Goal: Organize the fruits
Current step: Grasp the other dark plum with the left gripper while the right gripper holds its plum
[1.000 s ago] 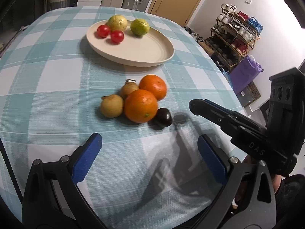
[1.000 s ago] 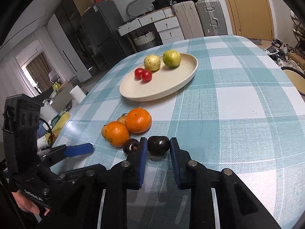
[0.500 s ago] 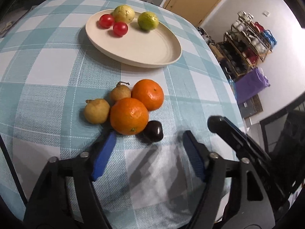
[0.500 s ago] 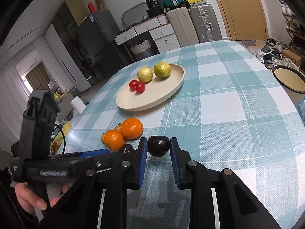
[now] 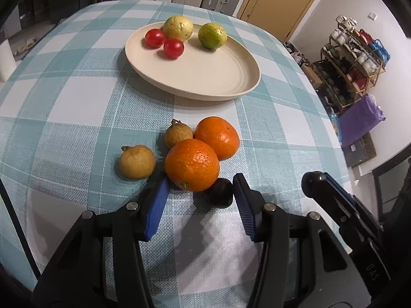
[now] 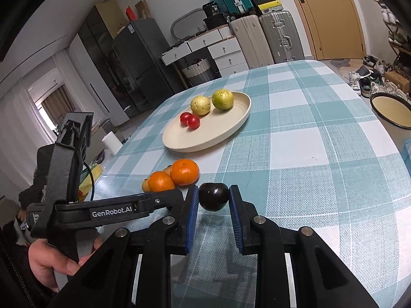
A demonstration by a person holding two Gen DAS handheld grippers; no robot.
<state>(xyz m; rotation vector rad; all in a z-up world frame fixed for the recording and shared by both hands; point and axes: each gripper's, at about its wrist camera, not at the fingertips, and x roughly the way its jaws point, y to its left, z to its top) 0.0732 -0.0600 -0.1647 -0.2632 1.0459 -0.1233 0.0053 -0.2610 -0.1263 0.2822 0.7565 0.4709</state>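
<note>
Right gripper (image 6: 213, 201) clamped on dark plum (image 6: 214, 196). Left gripper (image 5: 199, 196) closing, unclamped, around near orange (image 5: 192, 164) and second plum (image 5: 219, 192); longans (image 5: 137, 162) crowding alongside on bench (image 5: 77, 97).

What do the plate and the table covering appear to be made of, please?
The plate looks like matte glazed ceramic, possibly melamine: cream, with faint concentric ridges and no glare. The table covering seems to be woven vinyl or coated fabric: a fine weave texture with slight sheen.

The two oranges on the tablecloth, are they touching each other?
Touching. The left wrist view shows the near orange pressed against the far orange, with no tablecloth visible between them.
</note>
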